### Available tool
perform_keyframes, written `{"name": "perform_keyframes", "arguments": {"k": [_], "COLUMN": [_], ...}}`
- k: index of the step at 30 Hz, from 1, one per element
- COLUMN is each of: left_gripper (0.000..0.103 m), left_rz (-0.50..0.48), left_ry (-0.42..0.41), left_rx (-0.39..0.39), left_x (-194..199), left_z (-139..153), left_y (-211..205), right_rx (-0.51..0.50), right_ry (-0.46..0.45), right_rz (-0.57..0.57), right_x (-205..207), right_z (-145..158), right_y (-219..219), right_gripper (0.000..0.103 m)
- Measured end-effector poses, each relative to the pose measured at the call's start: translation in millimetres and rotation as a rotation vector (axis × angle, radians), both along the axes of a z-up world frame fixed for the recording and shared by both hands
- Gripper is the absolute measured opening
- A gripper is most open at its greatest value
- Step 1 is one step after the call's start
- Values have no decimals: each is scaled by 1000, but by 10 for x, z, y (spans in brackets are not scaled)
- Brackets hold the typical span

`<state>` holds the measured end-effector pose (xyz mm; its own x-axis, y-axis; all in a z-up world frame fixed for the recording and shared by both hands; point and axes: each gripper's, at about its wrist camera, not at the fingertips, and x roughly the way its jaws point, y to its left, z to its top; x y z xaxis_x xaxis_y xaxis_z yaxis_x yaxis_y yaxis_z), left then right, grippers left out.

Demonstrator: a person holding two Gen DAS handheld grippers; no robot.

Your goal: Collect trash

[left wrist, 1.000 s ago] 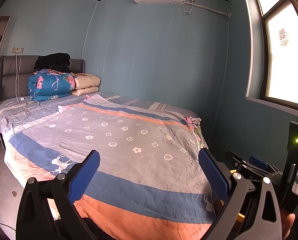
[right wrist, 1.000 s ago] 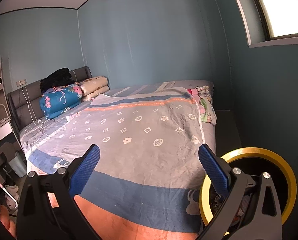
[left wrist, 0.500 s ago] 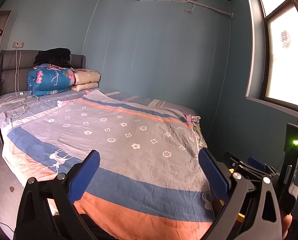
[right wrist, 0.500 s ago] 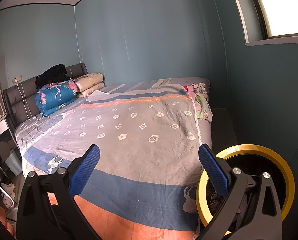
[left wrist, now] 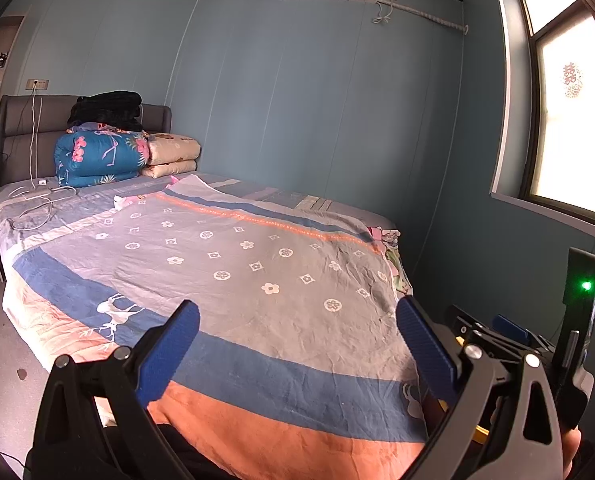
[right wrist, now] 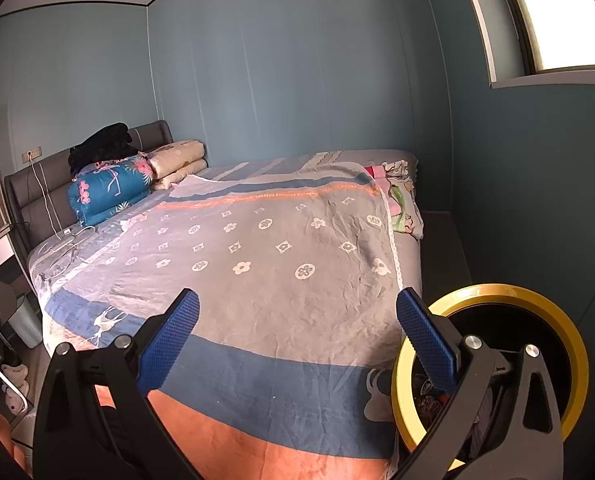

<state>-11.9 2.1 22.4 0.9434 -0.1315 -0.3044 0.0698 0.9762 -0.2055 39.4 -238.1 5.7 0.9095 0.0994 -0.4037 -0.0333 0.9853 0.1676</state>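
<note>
You hold both grippers spread and empty over the foot of the bed [left wrist: 257,272]: left gripper [left wrist: 297,344], right gripper [right wrist: 297,340]. The yellow-rimmed bin [right wrist: 497,292] sits just beside the bed's corner, likely there to take trash. No loose trash shows on the blanket. No readable writing; window decal [left wrist: 572,80] illegible.

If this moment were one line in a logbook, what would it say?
task: collect trash | left gripper: jaws open, empty | right gripper: jaws open, empty | both over bed | yellow-rimmed bin: beside bed foot | trash picked: none
</note>
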Motion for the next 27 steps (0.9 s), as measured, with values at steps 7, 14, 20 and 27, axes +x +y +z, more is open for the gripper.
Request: {"name": "perform_keyframes", "arguments": {"k": [7,14,20,27], "left_gripper": [95,95,95,95], "left_rz": [-5,-9,-11,-12], "left_ry": [1,7,15,15], "left_rx": [2,2,-1,0], "left_x": [-4,4,15,16], "left_z": [-9,-19,-19,-20], "left_y": [2,0,-4,-7], "right_rx": [1,1,4,5], "right_ry": [3,15,23,26], "right_rz": [0,-2,-2,-3], "right_x": [14,20,24,27], "right_z": [-9,-48,-69,-81], "right_y": [7,20,28,24], "right_gripper": [95,95,95,95]}}
